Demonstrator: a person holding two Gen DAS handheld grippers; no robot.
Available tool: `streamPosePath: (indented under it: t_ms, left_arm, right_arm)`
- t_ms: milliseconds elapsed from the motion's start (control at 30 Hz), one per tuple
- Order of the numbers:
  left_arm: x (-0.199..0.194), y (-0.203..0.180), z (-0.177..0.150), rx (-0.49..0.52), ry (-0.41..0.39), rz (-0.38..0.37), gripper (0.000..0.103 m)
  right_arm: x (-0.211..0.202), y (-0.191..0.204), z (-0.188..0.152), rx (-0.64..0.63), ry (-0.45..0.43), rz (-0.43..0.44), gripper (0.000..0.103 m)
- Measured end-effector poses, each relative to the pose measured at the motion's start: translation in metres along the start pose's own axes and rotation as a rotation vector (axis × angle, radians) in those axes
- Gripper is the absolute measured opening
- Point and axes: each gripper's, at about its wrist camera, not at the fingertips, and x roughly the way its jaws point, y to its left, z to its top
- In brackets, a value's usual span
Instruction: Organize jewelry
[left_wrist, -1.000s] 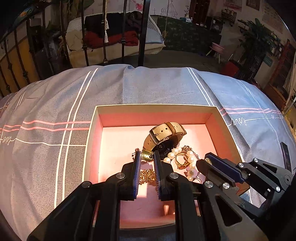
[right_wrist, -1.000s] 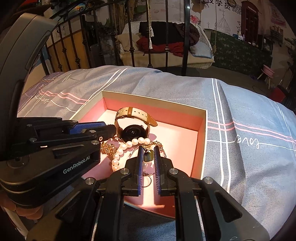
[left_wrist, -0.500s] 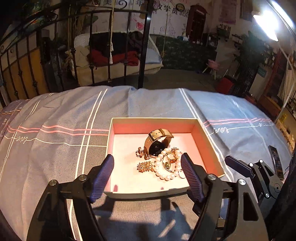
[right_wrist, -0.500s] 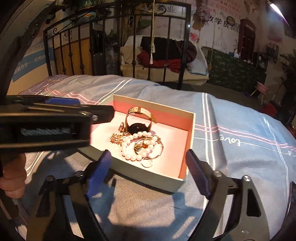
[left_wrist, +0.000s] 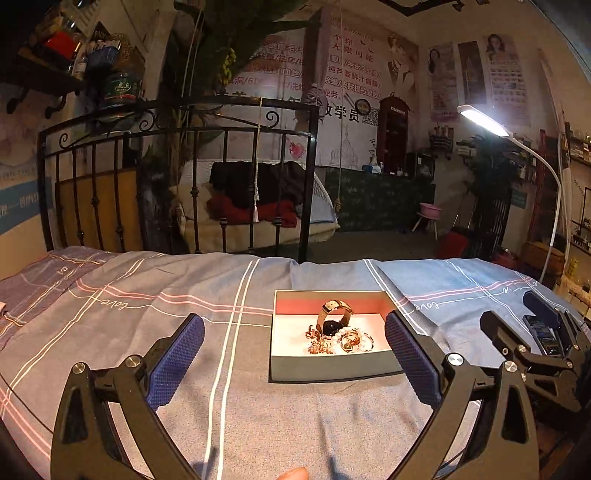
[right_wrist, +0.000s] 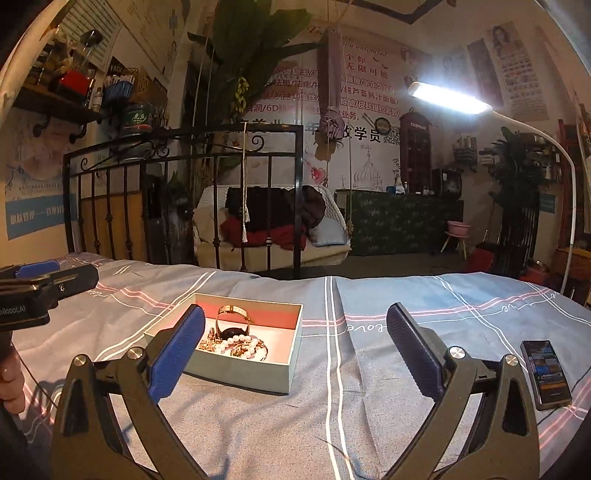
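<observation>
An open box (left_wrist: 334, 368) with a pink inside sits on the grey striped bedspread. It holds a tan-strapped watch (left_wrist: 333, 313), a pearl bracelet (left_wrist: 345, 335), gold chains (left_wrist: 319, 346) and rings. My left gripper (left_wrist: 293, 360) is open and empty, held back above the bedspread in front of the box. My right gripper (right_wrist: 295, 354) is open and empty, back from the box (right_wrist: 255, 374), which lies to its left with the watch (right_wrist: 232, 321) and pearls (right_wrist: 236, 339) inside. The right gripper also shows at the right of the left wrist view (left_wrist: 532, 343).
A phone (right_wrist: 546, 374) lies on the bedspread at the right. A black iron bed frame (left_wrist: 184, 184) stands at the far edge of the bed. A lit floor lamp (right_wrist: 447, 98) arches over from the right. The left gripper's body (right_wrist: 40, 291) shows at the left edge.
Both grippers were shut low inside the box among the jewelry. They have opened wide, lifted and pulled back away from the box, leaving the jewelry inside.
</observation>
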Motion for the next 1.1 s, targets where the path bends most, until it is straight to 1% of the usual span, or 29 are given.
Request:
streamPosePath:
  t_ms: [167, 333, 733, 933, 1033, 1100]
  left_arm:
    - [-0.006, -0.006, -0.006, 0.042, -0.022, 0.037, 0.096]
    - [-0.005, -0.011, -0.010, 0.067, -0.018, 0.033, 0.096]
    - [-0.003, -0.010, -0.015, 0.054, 0.008, 0.020, 0.096]
    - [-0.003, -0.007, -0.015, 0.025, 0.022, 0.006, 0.096]
    - [-0.003, -0.008, -0.016, 0.019, 0.025, 0.023, 0.096]
    - [-0.004, -0.009, -0.016, 0.022, 0.022, 0.019, 0.096]
  right_arm:
    - [-0.010, 0.001, 0.008, -0.003, -0.011, 0.020, 0.097]
    - [-0.009, 0.002, 0.010, 0.001, -0.002, 0.038, 0.097]
    - [-0.004, 0.003, 0.008, 0.004, 0.022, 0.042, 0.097]
    - [-0.004, 0.003, 0.007, 0.006, 0.026, 0.045, 0.097]
    - [-0.004, 0.003, 0.008, 0.006, 0.030, 0.051, 0.097]
    - [-0.004, 0.004, 0.007, 0.005, 0.032, 0.053, 0.097]
